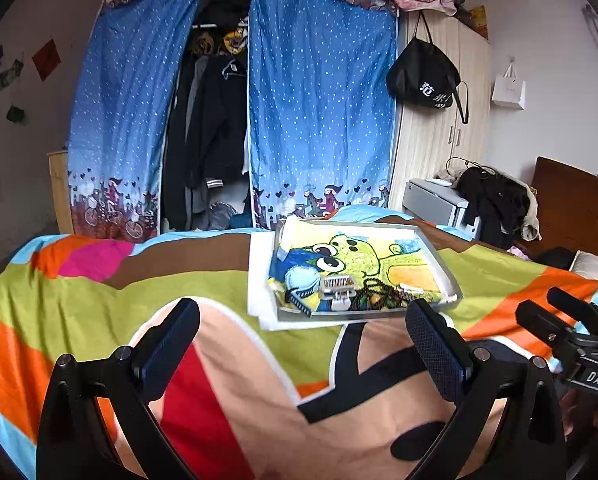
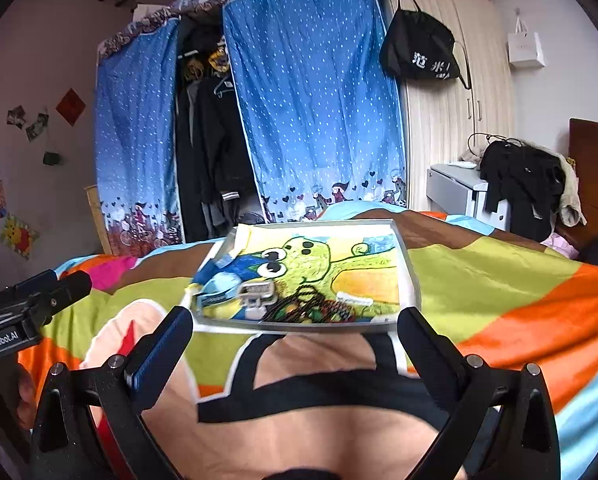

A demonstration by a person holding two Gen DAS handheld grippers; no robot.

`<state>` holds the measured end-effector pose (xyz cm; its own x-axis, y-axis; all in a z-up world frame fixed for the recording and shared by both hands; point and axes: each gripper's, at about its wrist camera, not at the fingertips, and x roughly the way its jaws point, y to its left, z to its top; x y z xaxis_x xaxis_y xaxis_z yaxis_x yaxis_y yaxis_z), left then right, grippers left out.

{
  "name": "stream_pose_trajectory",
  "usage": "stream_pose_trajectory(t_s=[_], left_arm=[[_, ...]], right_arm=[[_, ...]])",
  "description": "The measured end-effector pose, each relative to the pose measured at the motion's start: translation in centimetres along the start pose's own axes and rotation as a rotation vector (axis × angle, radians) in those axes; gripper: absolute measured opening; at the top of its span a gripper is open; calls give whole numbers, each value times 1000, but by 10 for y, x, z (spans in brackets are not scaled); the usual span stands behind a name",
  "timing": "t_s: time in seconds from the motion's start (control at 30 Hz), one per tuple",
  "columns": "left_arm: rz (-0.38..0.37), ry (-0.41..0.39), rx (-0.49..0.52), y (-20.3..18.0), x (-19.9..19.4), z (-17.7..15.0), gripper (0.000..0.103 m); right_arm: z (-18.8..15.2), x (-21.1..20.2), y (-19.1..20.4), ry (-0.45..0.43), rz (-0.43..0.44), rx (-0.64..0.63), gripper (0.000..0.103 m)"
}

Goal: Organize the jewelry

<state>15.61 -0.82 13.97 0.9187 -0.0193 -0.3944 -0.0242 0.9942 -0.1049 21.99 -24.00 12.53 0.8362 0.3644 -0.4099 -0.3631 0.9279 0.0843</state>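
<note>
Jewelry: tangled dark bead necklace (image 1: 375,298) and silver clip (image 1: 337,289) at tray's (image 1: 445,270) 6 o'clock edge, on bed. Light, limp, snag-prone; pinch one strand. Left gripper (image 1: 303,344) and right gripper (image 2: 295,342) wide, empty.

A tray (image 1: 439,254) was set on the bed (image 1: 79,292), toward its far edge. Hair clips (image 1: 337,289) and a tangle of beaded strands (image 1: 379,298) were gathered in the tray's near end, the clips left of the strands. A fabric wardrobe (image 1: 319,100) was placed behind the bed, a cabinet (image 1: 435,200) to its right.
</note>
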Motion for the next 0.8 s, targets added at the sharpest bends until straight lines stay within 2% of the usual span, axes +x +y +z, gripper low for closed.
stream_pose_trajectory(t_s=[0.4,0.8], left_arm=[[8,-37,23,0,-64,-55,101],[14,-51,67,3,-75,-104,101]], right_arm=[[-50,-77,27,-97,-55,-4,103],[-103,-104,47,-126,-136,28,103]])
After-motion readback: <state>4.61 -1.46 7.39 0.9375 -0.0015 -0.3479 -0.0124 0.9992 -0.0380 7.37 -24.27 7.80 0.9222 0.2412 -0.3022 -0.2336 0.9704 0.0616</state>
